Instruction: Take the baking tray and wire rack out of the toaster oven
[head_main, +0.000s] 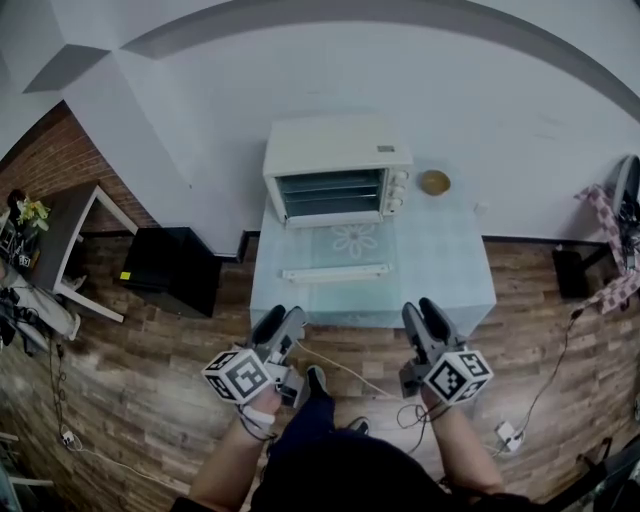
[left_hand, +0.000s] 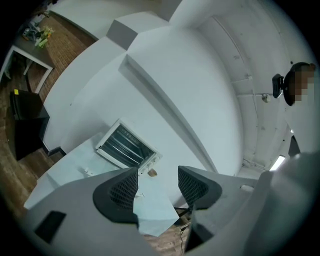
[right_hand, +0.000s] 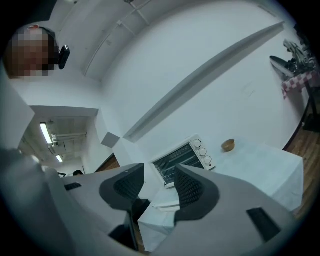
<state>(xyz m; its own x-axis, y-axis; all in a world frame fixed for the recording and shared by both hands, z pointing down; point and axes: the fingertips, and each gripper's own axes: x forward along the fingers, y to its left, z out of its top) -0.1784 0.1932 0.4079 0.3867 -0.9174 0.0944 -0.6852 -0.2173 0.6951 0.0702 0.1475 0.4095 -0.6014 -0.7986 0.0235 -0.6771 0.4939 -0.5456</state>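
Tray and rack (head_main: 330, 195) sit inside the toaster oven (head_main: 337, 150) at the table's (head_main: 450, 280) back edge. I can't separate the two from here. Door (head_main: 337, 245) lies flat toward me, so the way in looks open. Step: approach, nothing grabbed yet. Left gripper (head_main: 284, 320) and right gripper (head_main: 422, 310) hang off the front edge, jaws apart, empty. Next I'd reach in level over the door and pinch a shelf's front lip. Small bowl (head_main: 434, 182) right of the oven, contents unreadable.
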